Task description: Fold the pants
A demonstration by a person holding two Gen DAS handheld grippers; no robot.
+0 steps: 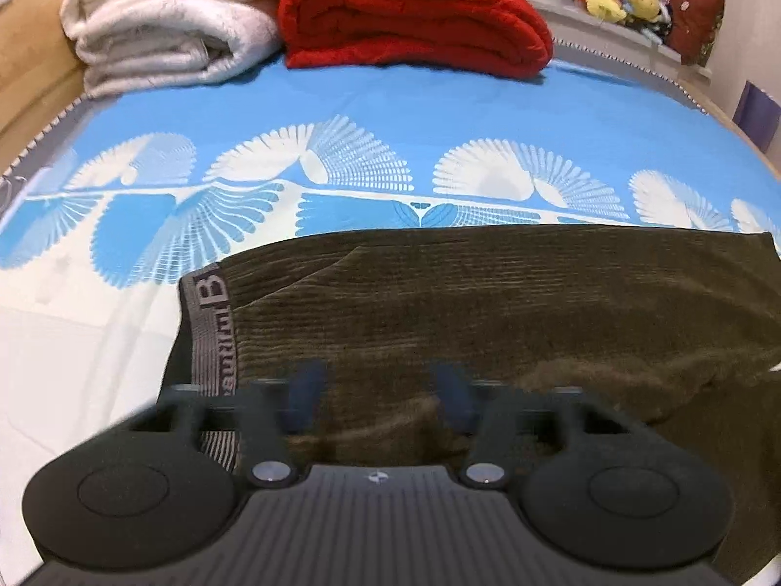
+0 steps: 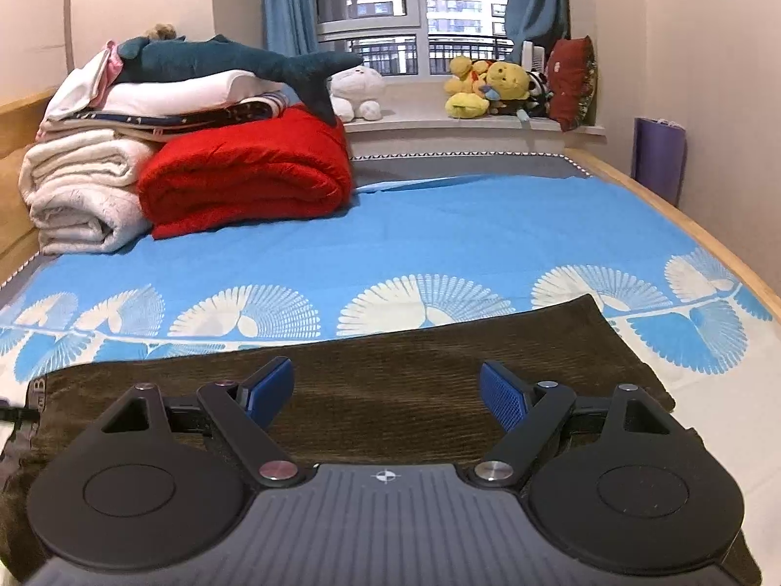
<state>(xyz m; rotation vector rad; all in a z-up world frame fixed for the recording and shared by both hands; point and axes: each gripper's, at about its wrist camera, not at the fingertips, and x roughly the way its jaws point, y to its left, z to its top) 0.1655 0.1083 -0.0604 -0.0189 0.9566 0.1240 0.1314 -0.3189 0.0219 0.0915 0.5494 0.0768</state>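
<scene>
- Grippers first: the left gripper [image 1: 378,393] hangs low over the pants [image 1: 488,303], its blue pads [image 1: 305,390] spread with brown cloth showing between them; nothing is pinched.
- The right gripper [image 2: 388,393] is likewise spread wide above the pants [image 2: 390,366], pads [image 2: 503,398] apart and holding nothing.
- Pants lie flat across the near part of the bed, a long brown corduroy strip running left to right.
- Their grey waistband [image 1: 210,327], with a letter B on it, forms the left edge, just left of the left gripper's fingers.
- The far long edge is straight and lies along the band of white fan patterns on the sheet [image 2: 439,234].
- The right end is a squared corner [image 2: 593,300]; right of it, white sheet lies between the pants and the bed's wooden rail [image 2: 683,217].
- Left of the waistband the sheet is bare and white out to the picture's edge.
- Beyond the pants a broad stretch of blue sheet runs open to the far side.
- At the far left corner sit a red blanket [image 2: 249,176] and a white blanket [image 2: 78,190], touching side by side, with more folded linen and a plush shark [image 2: 234,61] stacked on top.
- Farthest, a window sill [image 2: 439,123] holds yellow plush toys [image 2: 488,85] and a dark red cushion [image 2: 571,80].
</scene>
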